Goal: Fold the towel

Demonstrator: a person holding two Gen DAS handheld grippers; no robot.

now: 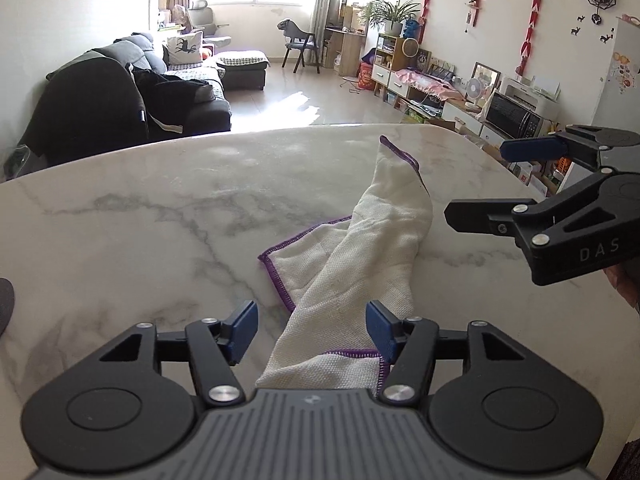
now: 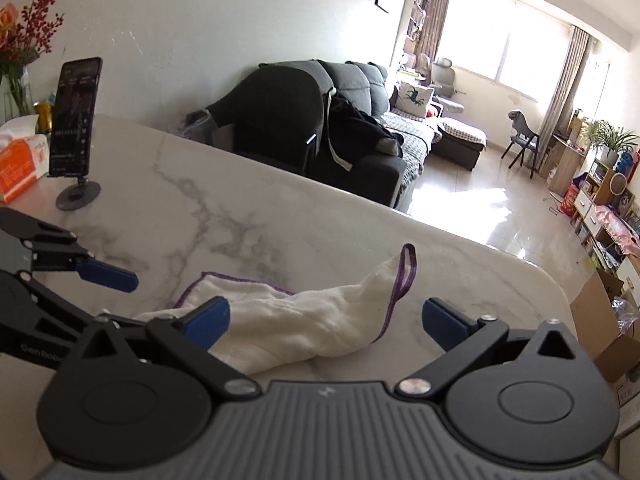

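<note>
The towel (image 1: 352,264) lies crumpled and twisted on the tabletop (image 1: 140,216), not folded flat. Left gripper (image 1: 311,330) and right gripper (image 2: 324,320) hover over it, fingers spread, grasping nothing. Neat folding remains.

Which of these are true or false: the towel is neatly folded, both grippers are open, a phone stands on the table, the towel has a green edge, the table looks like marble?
1. The towel is neatly folded. False: it lies crumpled and twisted on the table.
2. Both grippers are open. True: the left gripper and the right gripper both have their jaws spread, holding nothing.
3. A phone stands on the table. True: it is upright on a small round stand.
4. The towel has a green edge. False: its stitched edge is purple.
5. The table looks like marble. True: it is white with grey veins.
</note>
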